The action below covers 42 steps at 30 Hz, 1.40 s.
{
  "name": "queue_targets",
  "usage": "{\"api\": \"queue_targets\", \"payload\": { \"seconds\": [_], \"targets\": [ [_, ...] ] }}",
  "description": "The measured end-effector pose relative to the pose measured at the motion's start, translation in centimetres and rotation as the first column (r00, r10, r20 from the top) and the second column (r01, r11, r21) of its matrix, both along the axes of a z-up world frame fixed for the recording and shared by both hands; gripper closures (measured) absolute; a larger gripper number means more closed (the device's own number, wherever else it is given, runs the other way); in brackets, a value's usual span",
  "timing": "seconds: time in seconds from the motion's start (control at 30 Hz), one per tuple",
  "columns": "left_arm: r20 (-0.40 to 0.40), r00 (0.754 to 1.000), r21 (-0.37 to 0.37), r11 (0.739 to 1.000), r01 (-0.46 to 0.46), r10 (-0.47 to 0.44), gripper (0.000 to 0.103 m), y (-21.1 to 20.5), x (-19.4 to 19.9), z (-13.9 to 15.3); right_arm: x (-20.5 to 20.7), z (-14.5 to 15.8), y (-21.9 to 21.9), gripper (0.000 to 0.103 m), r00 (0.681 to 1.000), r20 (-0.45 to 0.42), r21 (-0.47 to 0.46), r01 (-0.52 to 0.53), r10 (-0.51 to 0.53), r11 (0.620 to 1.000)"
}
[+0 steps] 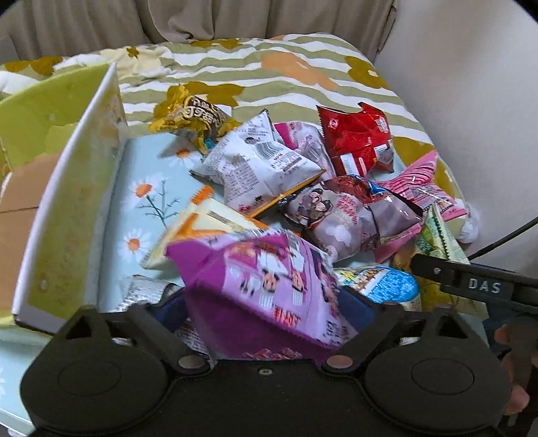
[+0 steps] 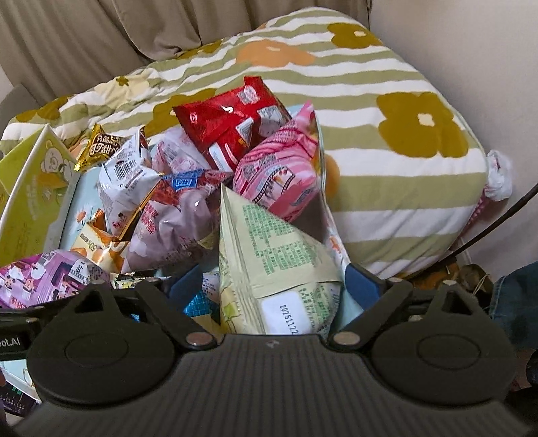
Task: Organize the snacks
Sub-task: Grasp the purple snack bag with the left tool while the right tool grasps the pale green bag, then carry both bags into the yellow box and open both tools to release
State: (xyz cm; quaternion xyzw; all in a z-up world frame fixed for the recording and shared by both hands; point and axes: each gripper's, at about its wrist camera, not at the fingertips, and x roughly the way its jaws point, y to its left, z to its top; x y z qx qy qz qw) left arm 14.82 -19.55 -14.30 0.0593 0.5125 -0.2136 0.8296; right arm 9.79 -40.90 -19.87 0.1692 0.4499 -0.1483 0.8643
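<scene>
A quilted blanket [image 2: 386, 174] in green and white stripes with mustard and orange flowers is lying puffed over the bed, beige curtain [image 1: 201, 20] folds hanging behind it. On it a box [image 1: 67, 208] with a yellow-green wall and a pale blue daisy-printed floor is holding a heap of crinkly snack packs. The left gripper [image 1: 265, 302] is straddling a purple bag [image 1: 265, 285] with cartoon chefs, its blue pads at the bag's sides; whether they are pressing I cannot tell. The right gripper [image 2: 269, 285] is standing spread around a cream bag [image 2: 269, 255] printed in green, a white label reading "2025112" near its seam; contact is unclear. Farther back are lying a glossy red bag [image 2: 228, 124], a pink bag [image 2: 279, 174] with a film-strip print, a white bag [image 1: 259, 164] with dense small print, and a gold wrapper [image 1: 191, 117]. "DAS" is showing on the right gripper's finger in the left view.
</scene>
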Motion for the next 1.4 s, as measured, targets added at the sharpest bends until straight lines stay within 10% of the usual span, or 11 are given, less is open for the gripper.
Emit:
{"api": "queue_targets", "payload": {
  "seconds": [0.2, 0.47, 1.4],
  "targets": [
    [0.011, 1.0, -0.034, 0.999, 0.02, -0.019, 0.023, 0.3, -0.1, 0.1, 0.1, -0.7, -0.4, 0.001, 1.0, -0.008, 0.008, 0.004, -0.004, 1.0],
    [0.048, 0.998, -0.051, 0.998, 0.031, -0.028, 0.031, 0.7, -0.5, 0.7, -0.4, -0.9, -0.8, 0.028, 1.0, 0.006, 0.059, -0.005, 0.004, 0.998],
    [0.238, 0.968, -0.184, 0.982, -0.035, 0.079, 0.047, 4.6, -4.5, 9.4, -3.6, 9.7, 2.2, 0.032, 0.974, 0.21, -0.006, -0.087, 0.086, 0.996]
  ]
}}
